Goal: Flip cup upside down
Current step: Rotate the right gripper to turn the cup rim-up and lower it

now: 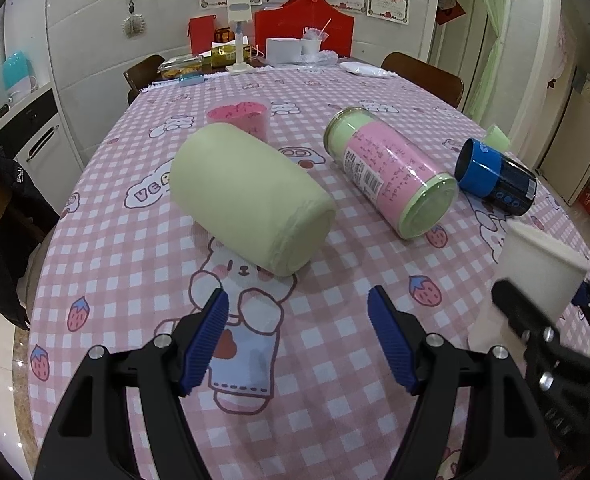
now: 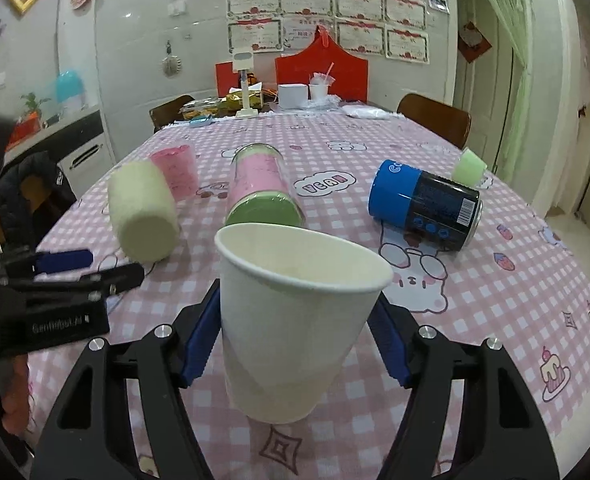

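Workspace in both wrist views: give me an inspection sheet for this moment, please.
Surface: table under pink checked cartoon cloth.
Job's things: white paper cup mouth-up, tilted, between the right gripper pads.
Clutter: pale green roll, pink-labelled jar and blue can on their sides; pink cup upright.
Grippers: left gripper open, holding nothing; whether the right's pads press the cup is unclear.
Cables: nothing seen.
Surroundings: chairs, certificates on wall, red bag at far end.

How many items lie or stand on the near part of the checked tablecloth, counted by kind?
White paper cup: 1
Pale green foam roll: 1
Lying canisters, pink-green and blue-black: 2
Pink translucent cup: 1
Small green cup: 1
Total: 6
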`<state>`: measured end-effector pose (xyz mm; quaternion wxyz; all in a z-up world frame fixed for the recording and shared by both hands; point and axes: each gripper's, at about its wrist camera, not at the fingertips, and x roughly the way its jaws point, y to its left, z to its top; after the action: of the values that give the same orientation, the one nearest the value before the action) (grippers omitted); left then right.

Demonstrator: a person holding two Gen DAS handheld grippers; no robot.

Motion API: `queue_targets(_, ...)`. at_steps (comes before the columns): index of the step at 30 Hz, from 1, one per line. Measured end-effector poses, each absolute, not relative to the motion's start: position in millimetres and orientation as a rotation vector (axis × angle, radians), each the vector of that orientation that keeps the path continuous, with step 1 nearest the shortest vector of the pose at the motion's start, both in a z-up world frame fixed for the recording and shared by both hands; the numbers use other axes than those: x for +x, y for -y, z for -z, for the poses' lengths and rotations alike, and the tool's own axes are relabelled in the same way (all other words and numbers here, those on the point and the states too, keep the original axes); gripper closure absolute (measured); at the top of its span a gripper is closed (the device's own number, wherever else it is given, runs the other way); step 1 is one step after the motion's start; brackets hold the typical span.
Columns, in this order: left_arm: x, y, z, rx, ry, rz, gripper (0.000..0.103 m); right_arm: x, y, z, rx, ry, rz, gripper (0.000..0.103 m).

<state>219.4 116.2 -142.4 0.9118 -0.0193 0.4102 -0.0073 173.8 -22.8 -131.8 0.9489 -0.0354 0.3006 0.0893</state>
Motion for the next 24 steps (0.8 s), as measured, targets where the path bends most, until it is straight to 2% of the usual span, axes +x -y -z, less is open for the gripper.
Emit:
queue_targets(8, 197.4, -116.4, 142.9, -0.005, -0.828, -0.01, 0.032, 158.0, 21.1, 137.0, -0.085, -0.623, -0.2, 0.026)
queue_targets(24, 131.2, -98.9, 127.1, -0.004, -0.782, -0.017, 0.032, 106.1, 38.0, 116.9, 0.002, -0.598, -0.202, 0.025)
